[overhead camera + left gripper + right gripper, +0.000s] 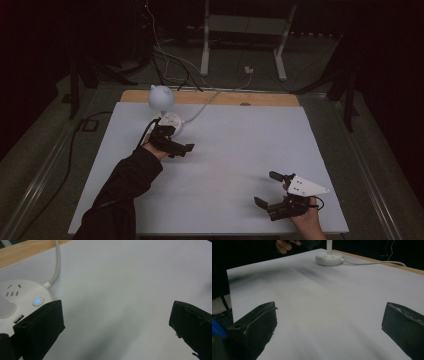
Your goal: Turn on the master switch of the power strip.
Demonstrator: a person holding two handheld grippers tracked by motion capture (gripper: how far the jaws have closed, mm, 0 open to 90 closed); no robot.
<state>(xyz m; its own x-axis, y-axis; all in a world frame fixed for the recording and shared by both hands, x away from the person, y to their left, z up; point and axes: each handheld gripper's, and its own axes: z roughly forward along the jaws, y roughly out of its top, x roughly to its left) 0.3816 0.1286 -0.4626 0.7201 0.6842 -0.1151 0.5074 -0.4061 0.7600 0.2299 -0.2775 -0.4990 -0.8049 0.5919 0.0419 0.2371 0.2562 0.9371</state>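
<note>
White plastic: a round white power strip base with a lit blue button is seen far left on the counter.
Lamp: a white rounded lamp head is set just behind the base.
Left claw: held wide open, nothing gripped, just beside the base.
Right claw: spread open and empty, near right.

Black sleeve, black-jawed claws
</note>
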